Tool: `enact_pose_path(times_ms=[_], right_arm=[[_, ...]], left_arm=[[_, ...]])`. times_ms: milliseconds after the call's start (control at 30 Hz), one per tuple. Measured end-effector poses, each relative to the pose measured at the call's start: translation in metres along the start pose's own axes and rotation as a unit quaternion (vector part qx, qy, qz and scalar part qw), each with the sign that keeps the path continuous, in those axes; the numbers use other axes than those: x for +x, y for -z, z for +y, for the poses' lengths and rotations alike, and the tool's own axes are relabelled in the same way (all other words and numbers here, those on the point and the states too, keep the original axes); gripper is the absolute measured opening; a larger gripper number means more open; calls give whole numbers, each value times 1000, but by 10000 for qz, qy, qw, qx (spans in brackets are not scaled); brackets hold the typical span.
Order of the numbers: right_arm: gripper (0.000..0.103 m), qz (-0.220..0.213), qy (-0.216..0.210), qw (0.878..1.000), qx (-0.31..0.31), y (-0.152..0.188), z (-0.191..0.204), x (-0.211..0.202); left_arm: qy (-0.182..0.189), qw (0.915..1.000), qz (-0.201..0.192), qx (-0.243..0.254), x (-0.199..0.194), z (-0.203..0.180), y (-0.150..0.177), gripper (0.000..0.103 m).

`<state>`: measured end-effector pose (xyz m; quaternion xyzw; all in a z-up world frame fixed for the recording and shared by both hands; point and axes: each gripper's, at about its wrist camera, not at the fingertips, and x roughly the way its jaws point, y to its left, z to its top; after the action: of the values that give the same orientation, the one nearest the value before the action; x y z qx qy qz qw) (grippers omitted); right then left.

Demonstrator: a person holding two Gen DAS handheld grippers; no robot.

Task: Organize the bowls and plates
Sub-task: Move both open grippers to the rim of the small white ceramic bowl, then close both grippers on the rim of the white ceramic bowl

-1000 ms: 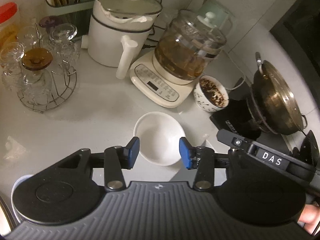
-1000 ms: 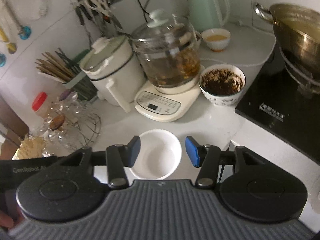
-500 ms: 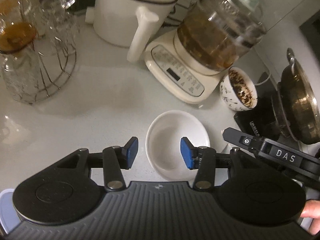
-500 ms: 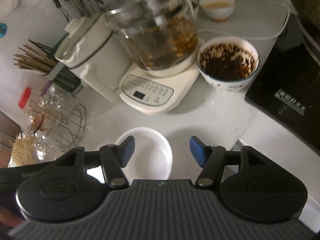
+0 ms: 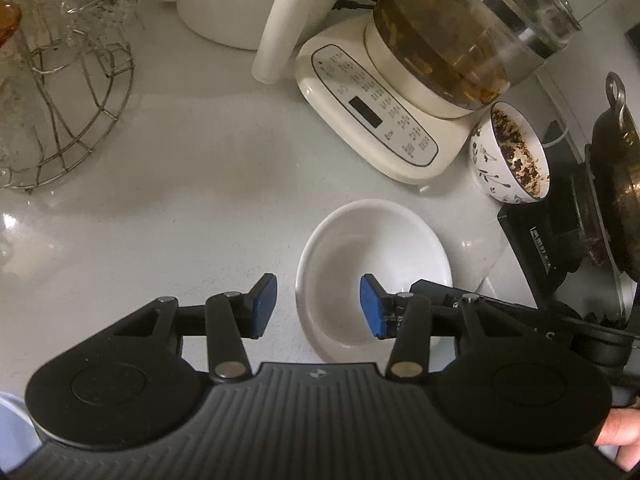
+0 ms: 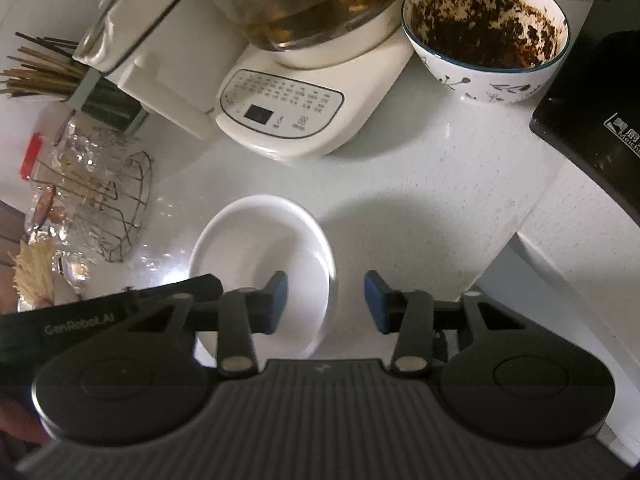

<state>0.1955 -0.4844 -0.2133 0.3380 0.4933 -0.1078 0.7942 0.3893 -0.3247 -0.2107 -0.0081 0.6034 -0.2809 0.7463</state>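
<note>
A small empty white bowl [image 5: 372, 248] [image 6: 260, 240] sits on the pale countertop [image 5: 200, 200]. My left gripper [image 5: 317, 306] is low over the bowl's left rim. One blue pad is outside it and the other is inside, with gaps on both sides. My right gripper [image 6: 326, 302] straddles the opposite rim. Its jaws are closing, with the rim between them, and the pads stand clear of it. A patterned bowl [image 5: 508, 156] [image 6: 484, 36] smeared with dark residue stands further back, beside the kettle base.
A glass kettle on a cream base [image 5: 384, 120] and a white pot [image 5: 232, 4] stand behind the bowl. A wire rack of glasses [image 5: 60, 100] is at the left. A black cooktop [image 6: 592, 132] with a metal pot [image 5: 616, 184] is at the right.
Both grippers have come down and closer to the white bowl, and each now straddles a side of its rim. The right jaws widened, then narrowed.
</note>
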Motion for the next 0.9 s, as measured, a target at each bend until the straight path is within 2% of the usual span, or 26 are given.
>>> enact_pose_path(times_ms=[133, 300, 400, 600, 900], right_arm=[[31, 43, -32, 10000, 56, 0, -2, 4], [26, 30, 45, 10000, -73, -2, 2, 3], [20, 91, 112, 9999, -95, -2, 2, 6], [9, 86, 46, 9999, 68, 2, -2, 5], [9, -219, 20, 9997, -71, 8, 4, -15]], left_arm=[[14, 9999, 57, 94, 3, -2, -3, 41], [-46, 9996, 128, 246, 7, -6, -3, 40], [-44, 9994, 247, 255, 12, -6, -1, 35], [23, 9992, 290, 283, 10, -7, -1, 31], [104, 9988, 164, 449, -6, -11, -1, 31]])
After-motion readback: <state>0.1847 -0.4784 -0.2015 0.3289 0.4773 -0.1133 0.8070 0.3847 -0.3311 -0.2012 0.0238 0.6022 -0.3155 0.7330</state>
